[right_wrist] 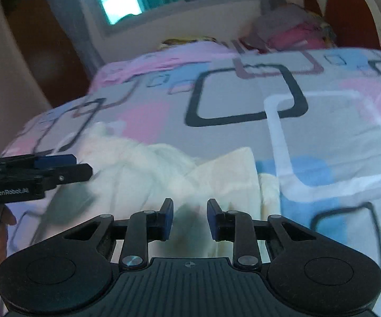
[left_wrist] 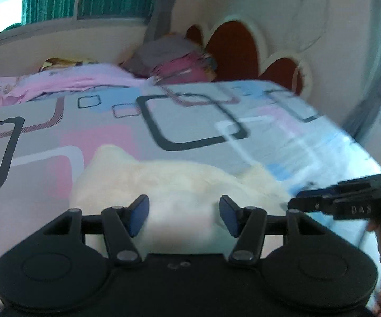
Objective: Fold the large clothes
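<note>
The cream garment (right_wrist: 164, 169) lies in a loose, rumpled heap on the patterned bedsheet (right_wrist: 243, 95), close to the near edge of the bed and a little toward its left side in the right wrist view; one flap stands up in a soft peak near the middle of the heap, and a narrow strip runs down toward the near edge. The left gripper (left_wrist: 183, 214) hangs over the cloth with its jaws about half apart, and nothing can be seen pinched between the blue pads (left_wrist: 137, 215); the pale fabric only shows behind them. The right gripper (right_wrist: 190, 219) has its jaws drawn fairly narrow, yet a clear gap is left and the pads do not look to be pressing on any cloth, so it most likely holds nothing. The main risk is that either gripper closes on only the top layer of the heap, so a lift would drag the bundle into a worse tangle, not spread it flat. The two grippers sit near each other over the same patch, so they could knock together or seize the same fold. The frames are blurred, so a hem or corner is hard to pick out. A pull toward the near edge could slide the garment off the bed. The pink bedding (left_wrist: 66, 82) and the pillows (left_wrist: 169, 58) at the far side lie well apart.
</note>
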Demonstrator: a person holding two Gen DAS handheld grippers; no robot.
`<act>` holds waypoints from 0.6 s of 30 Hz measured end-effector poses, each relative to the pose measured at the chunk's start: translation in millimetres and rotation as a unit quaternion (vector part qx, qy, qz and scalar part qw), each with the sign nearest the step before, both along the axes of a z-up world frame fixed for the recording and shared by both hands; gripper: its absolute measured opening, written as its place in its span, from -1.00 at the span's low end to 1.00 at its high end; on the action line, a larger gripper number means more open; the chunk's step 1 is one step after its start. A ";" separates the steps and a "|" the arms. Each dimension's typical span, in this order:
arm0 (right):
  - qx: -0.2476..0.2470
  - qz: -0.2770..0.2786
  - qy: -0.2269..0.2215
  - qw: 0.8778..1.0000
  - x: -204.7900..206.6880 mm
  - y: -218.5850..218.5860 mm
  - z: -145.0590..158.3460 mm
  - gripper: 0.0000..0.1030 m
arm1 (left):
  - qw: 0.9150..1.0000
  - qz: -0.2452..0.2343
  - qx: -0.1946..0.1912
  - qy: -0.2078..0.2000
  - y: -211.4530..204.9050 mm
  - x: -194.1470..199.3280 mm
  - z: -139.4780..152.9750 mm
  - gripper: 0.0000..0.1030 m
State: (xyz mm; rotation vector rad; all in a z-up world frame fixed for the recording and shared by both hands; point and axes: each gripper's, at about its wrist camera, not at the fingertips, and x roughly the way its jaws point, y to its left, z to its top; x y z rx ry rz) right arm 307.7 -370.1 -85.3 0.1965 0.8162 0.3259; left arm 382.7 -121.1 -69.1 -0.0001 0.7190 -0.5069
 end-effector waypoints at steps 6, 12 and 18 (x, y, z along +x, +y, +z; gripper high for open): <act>-0.033 0.046 0.016 0.998 -65.3 12.0 -3.2 -0.46 | 1.000 -0.018 0.009 -0.017 0.2 -80.0 1.0 0.09; -0.030 0.047 0.056 0.997 -95.1 18.2 -35.2 -0.46 | 0.999 -0.022 0.046 0.012 1.2 -113.4 -30.3 0.12; -0.028 0.038 0.067 0.997 -93.6 23.1 -65.5 -0.46 | 0.998 -0.014 0.046 0.027 5.9 -111.7 -54.7 0.15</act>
